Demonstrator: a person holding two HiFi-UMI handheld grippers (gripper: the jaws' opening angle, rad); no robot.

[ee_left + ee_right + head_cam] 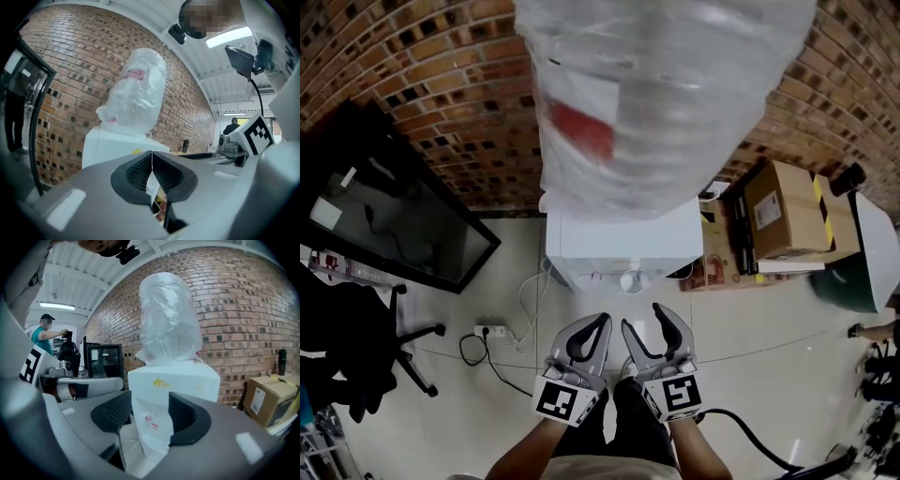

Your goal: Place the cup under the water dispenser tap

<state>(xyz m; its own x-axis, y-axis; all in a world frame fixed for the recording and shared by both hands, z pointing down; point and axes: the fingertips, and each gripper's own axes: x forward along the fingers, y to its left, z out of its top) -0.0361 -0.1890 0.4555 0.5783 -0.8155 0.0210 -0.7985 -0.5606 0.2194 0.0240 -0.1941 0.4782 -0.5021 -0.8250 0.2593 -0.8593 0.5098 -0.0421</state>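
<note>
1. The left claw [600,322] sits low in the centre of the head view. In the left gripper view the left claw [152,161] is closed, its ribbed pads meeting with nothing between them.
2. Just beside it to the right, the right claw [645,319] is open. In the right gripper view the right claw [150,414] holds nothing, and its pads stand clear on either side.
3. The white water dispenser [619,246] stands on the floor at mid-frame against the brick wall [422,75]. It carries a plastic-wrapped bottle [656,94].
4. A small red-marked tap [148,418] shows on the dispenser's front.
5. A small round white thing [630,280] sits at the dispenser's front edge. I cannot tell whether it is the cup.
6. A cardboard box [783,211] is at the right.
</note>
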